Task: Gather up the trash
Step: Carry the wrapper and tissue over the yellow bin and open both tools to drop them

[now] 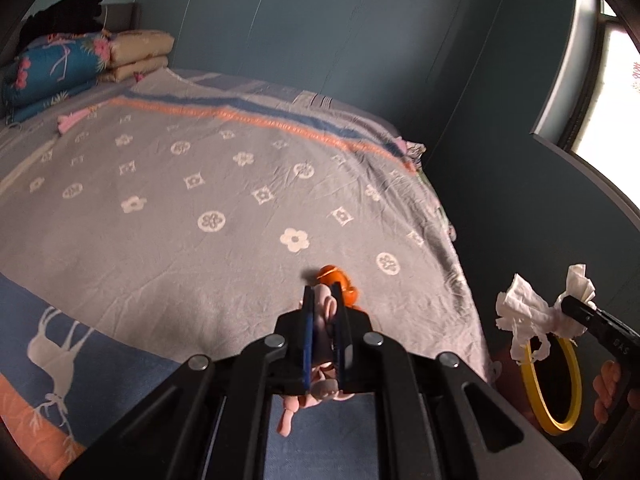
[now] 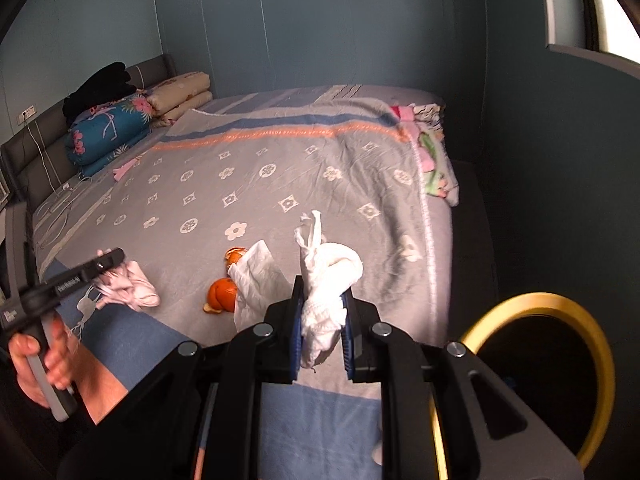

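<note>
Right wrist: right gripper (image 2: 322, 316) clamps tissue wad (image 2: 328, 280); left gripper (image 1: 323, 308) clamps pink wrapper (image 1: 326, 308); next, drop into yellow-rimmed bin (image 2: 600, 344) near right.

You saw a grey bedspread (image 2: 280, 168) with white flowers, orange peel (image 2: 222, 294), white tissue (image 2: 332, 280), and a yellow-rimmed bin (image 2: 600, 344).

A grey patterned bedspread (image 2: 256, 200) covers the bed, with folded quilts (image 2: 108, 128) and a black garment (image 2: 102, 84) stacked far left by the headboard (image 2: 24, 152).
</note>
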Tool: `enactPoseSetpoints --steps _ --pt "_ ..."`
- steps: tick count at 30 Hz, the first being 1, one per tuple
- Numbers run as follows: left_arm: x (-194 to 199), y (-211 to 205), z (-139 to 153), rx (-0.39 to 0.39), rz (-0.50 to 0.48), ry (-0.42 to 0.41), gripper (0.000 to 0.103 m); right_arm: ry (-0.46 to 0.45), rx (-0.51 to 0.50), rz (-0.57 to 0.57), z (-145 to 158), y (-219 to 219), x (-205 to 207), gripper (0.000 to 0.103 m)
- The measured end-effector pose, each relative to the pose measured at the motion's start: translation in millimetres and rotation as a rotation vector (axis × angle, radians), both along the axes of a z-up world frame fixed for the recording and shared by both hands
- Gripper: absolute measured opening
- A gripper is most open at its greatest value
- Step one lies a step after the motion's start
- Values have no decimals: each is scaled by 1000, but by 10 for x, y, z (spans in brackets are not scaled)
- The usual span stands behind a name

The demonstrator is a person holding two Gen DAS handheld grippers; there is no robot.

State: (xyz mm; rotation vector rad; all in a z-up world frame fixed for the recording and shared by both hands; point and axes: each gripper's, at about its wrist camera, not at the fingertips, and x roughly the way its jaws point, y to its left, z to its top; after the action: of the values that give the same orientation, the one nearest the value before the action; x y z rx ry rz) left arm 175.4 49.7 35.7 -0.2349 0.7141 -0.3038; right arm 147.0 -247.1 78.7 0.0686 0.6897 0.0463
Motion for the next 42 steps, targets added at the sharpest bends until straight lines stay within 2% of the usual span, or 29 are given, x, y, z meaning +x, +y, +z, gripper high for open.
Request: enactPoseSetpoints --steps 9,18,30,42 --pt "-275 -347 411 14 -55 -76 7 -56 3 -60 240 -445 -446 16" --pt "-429 -1012 575 -7 -173 -103 7 -81 19 -132 355 -880 -775 16" --pt "-588 -1982 599 -14 -345 -96 7 -115 35 -242 432 -1507 -1095 16" --pt "-616 -2724 378 -3 -469 -45 7 -86 58 -338 332 -2056 -1184 16"
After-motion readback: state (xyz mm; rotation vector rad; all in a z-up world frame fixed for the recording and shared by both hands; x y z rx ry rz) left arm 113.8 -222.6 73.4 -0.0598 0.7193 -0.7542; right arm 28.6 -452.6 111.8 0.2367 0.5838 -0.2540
